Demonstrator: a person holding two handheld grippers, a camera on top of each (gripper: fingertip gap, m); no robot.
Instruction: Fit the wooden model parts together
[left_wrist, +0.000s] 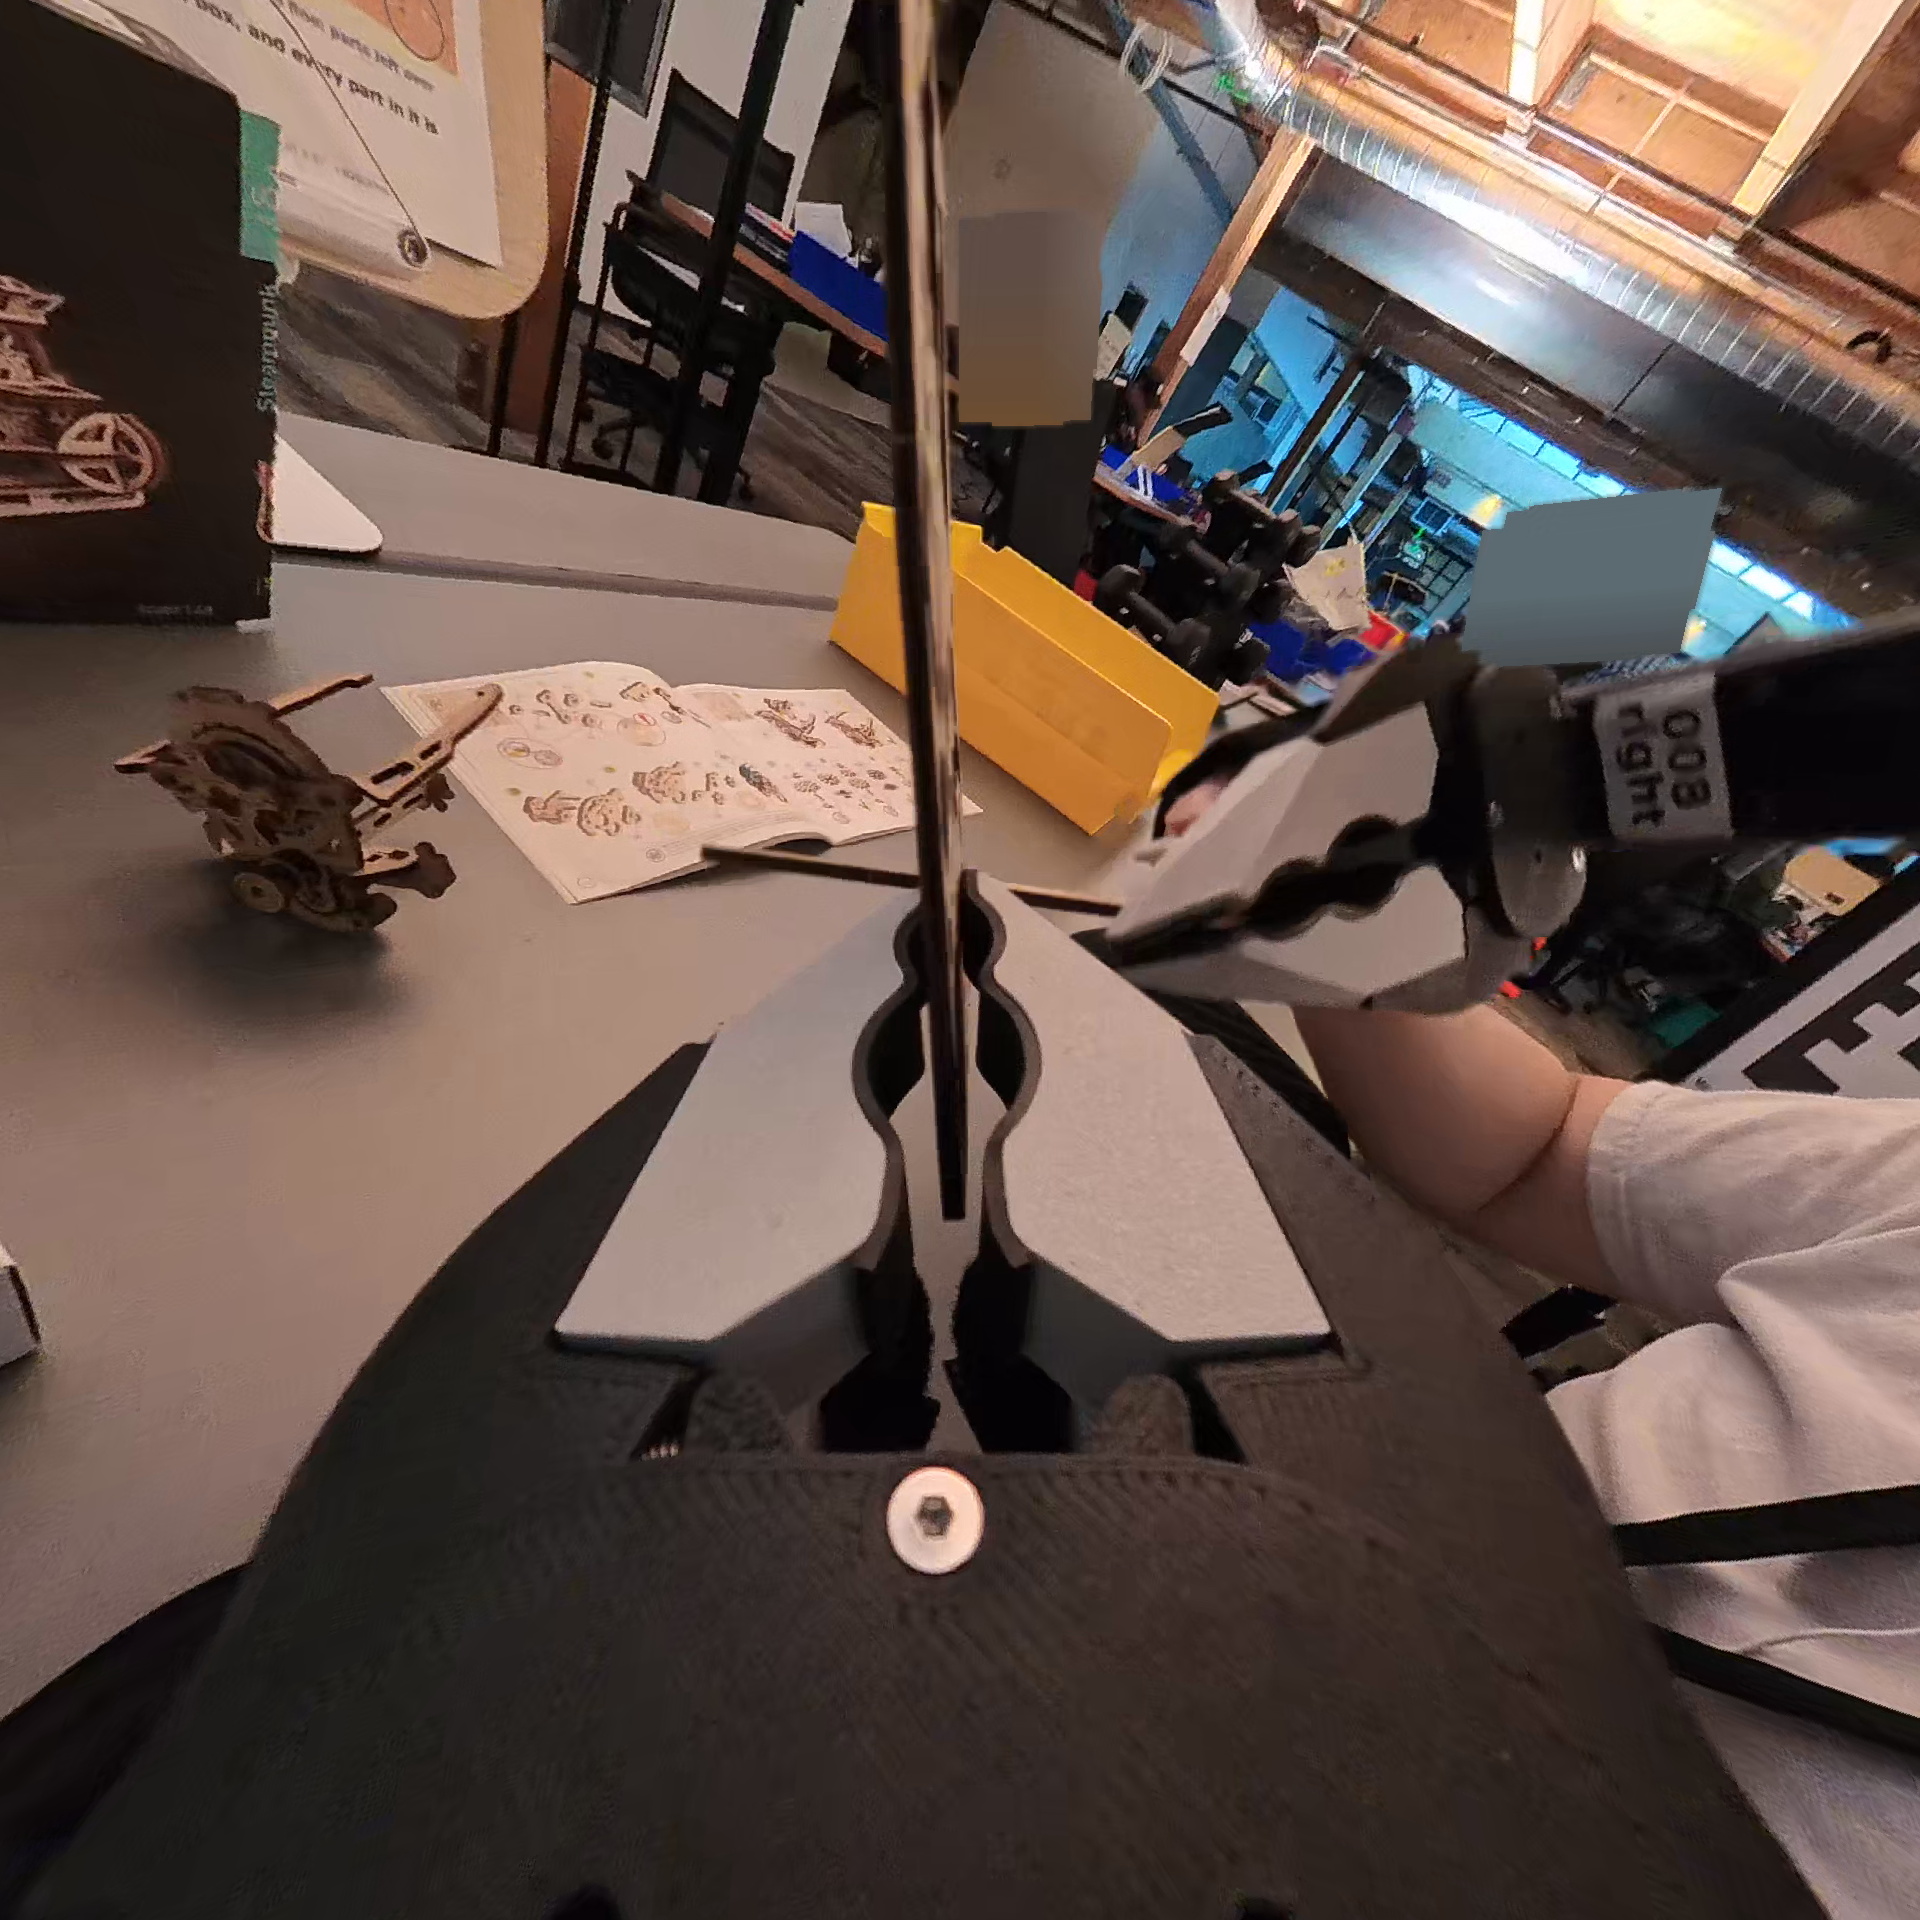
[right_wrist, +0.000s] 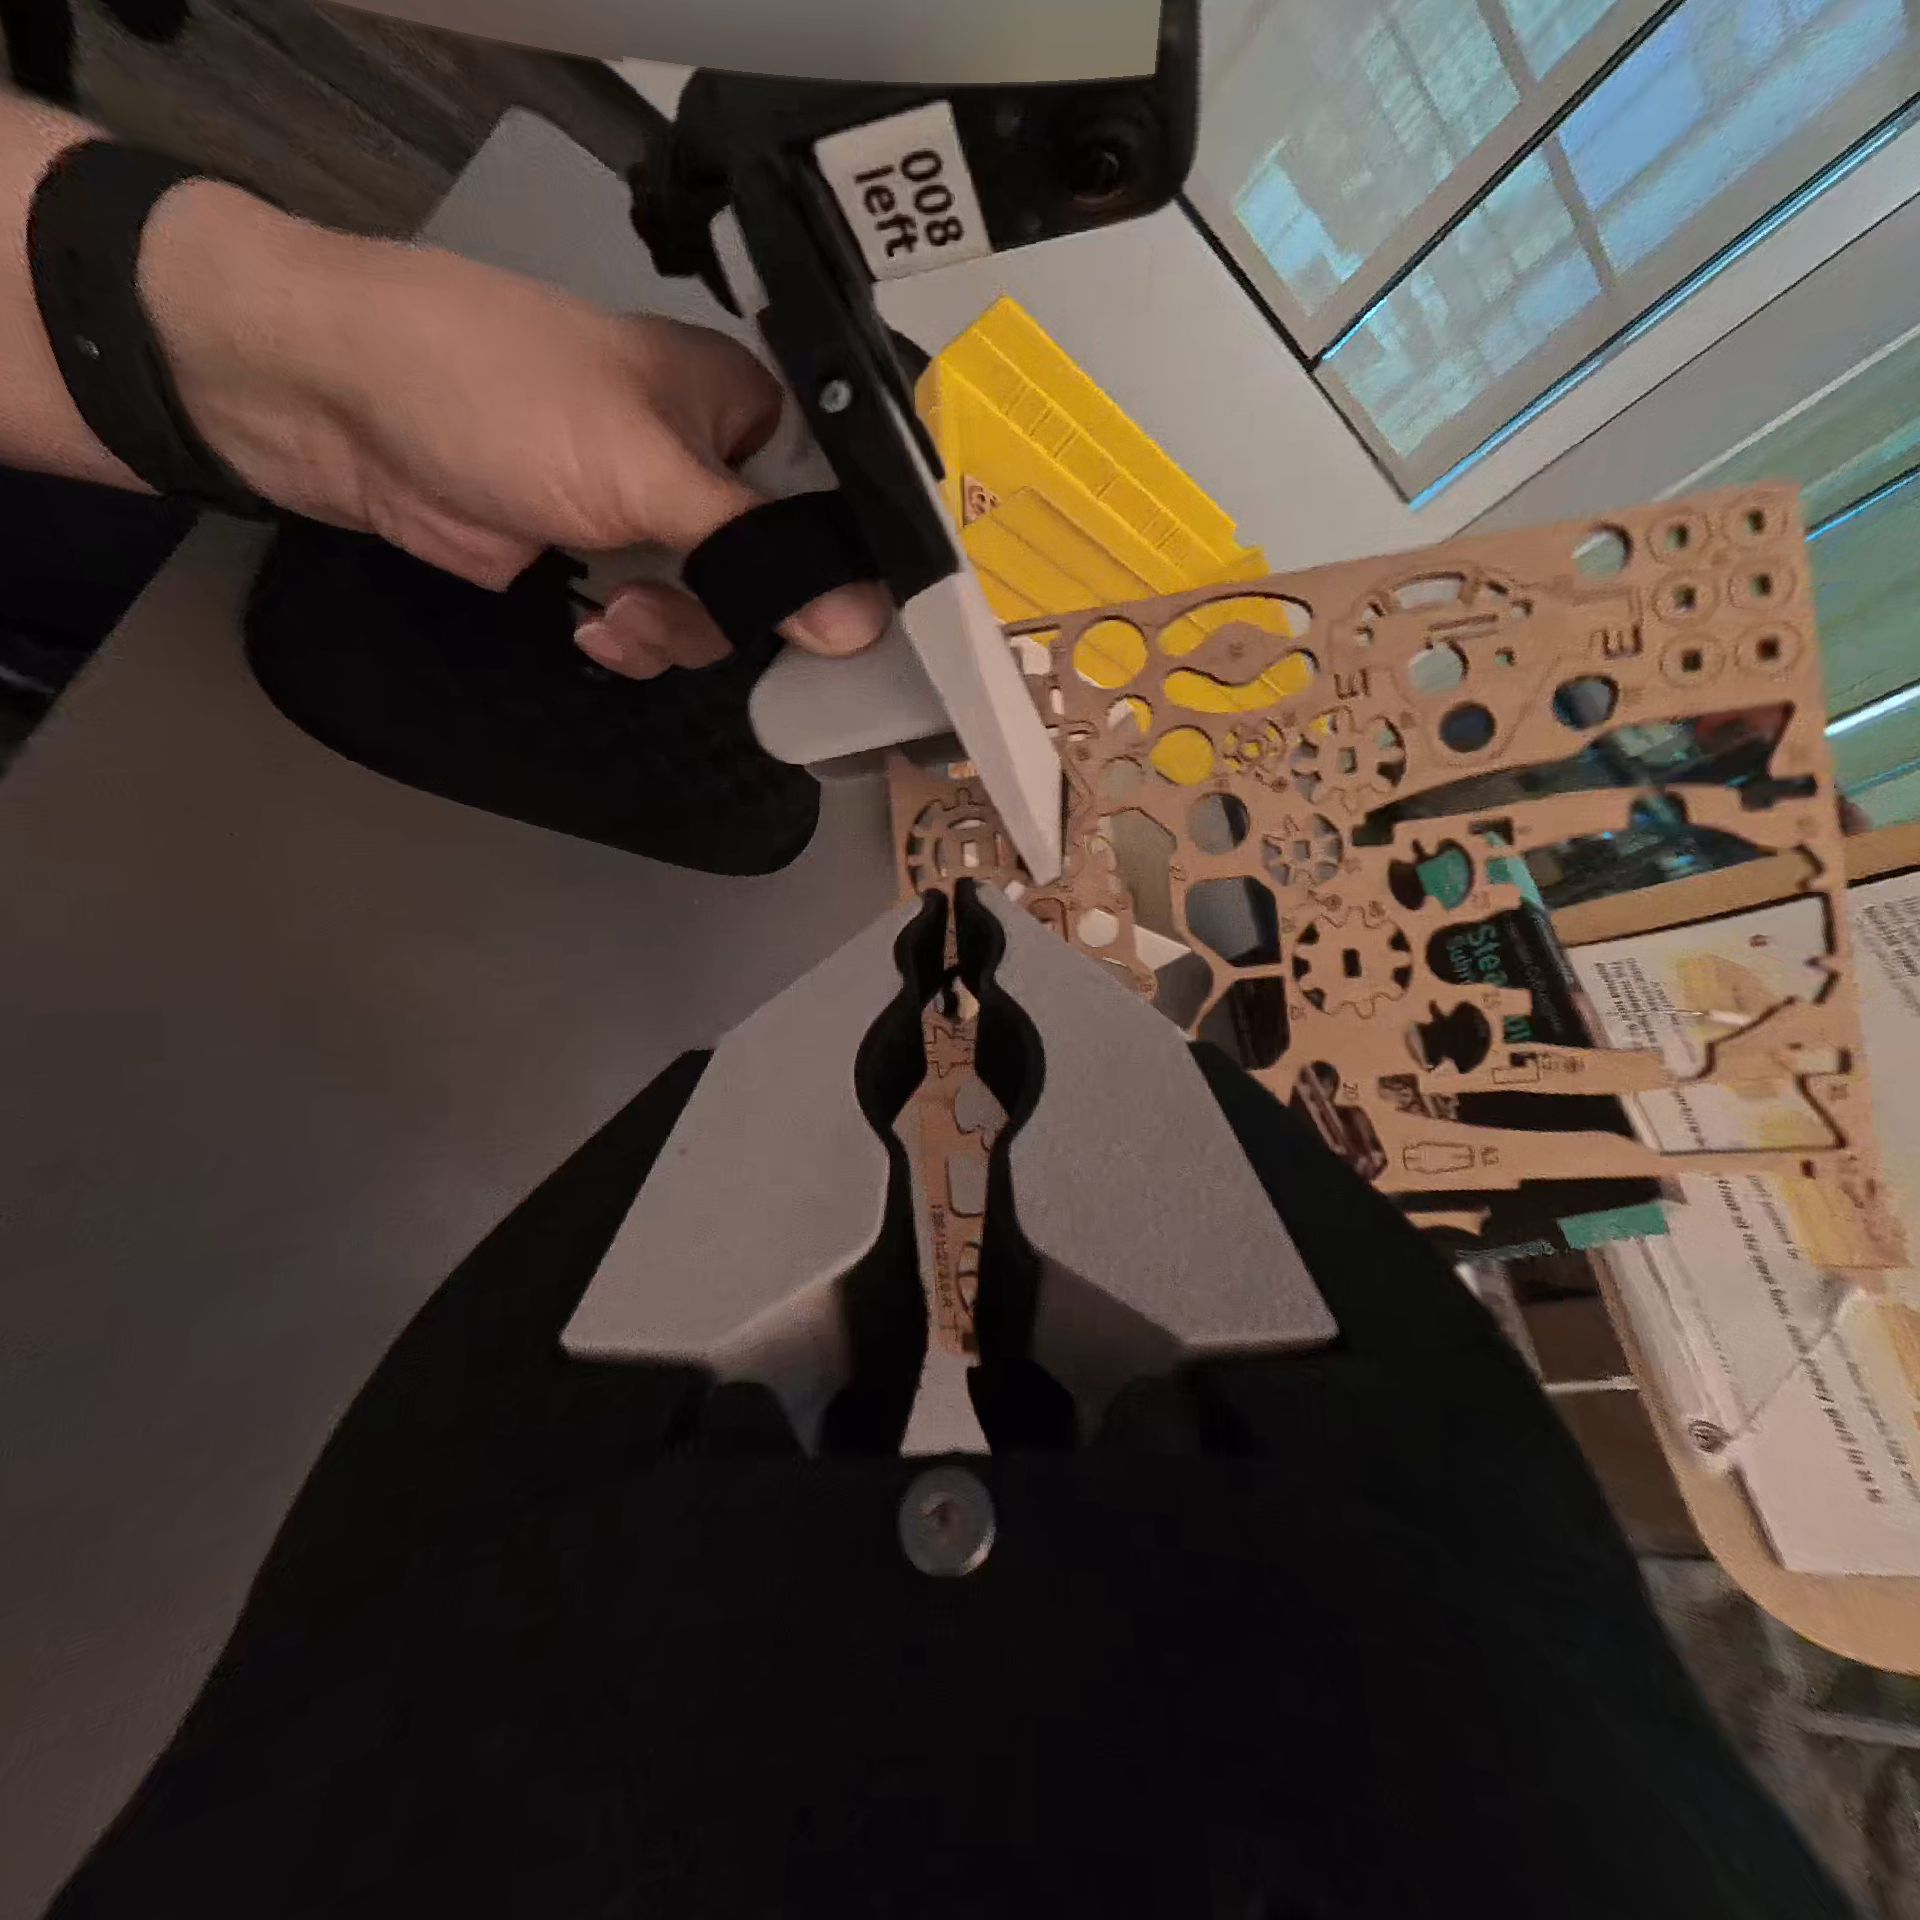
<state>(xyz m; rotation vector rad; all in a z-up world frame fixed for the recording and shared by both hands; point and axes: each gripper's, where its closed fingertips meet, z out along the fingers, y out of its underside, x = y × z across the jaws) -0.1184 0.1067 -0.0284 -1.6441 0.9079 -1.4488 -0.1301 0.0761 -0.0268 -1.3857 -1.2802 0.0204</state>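
My left gripper (left_wrist: 943, 896) is shut on a thin wooden parts sheet (left_wrist: 925, 520), which stands upright and shows edge-on. In the right wrist view the sheet (right_wrist: 1455, 831) shows flat, with gears and other cut shapes, and the left gripper (right_wrist: 1039, 862) pinches it near its lower left corner. My right gripper (right_wrist: 956, 899) is shut on a narrow wooden strip (right_wrist: 951, 1164) that lies between its fingers, its tips at the sheet's corner beside a gear shape (right_wrist: 961, 847). The right gripper also shows in the left wrist view (left_wrist: 1117, 920), with the strip (left_wrist: 810, 864) running level across the sheet. A part-built wooden model (left_wrist: 281, 810) stands on the table at the left.
An open instruction booklet (left_wrist: 665, 769) lies on the grey table (left_wrist: 312, 1143). A yellow bin (left_wrist: 1039, 665) sits behind it. The dark model box (left_wrist: 125, 312) stands at the far left. The person's arm (left_wrist: 1455, 1143) is at the right. Left and right tips are no more than a few centimetres apart. From either gripper's tips it is about 20 centimetres to the part-built wooden model (left_wrist: 281, 810).
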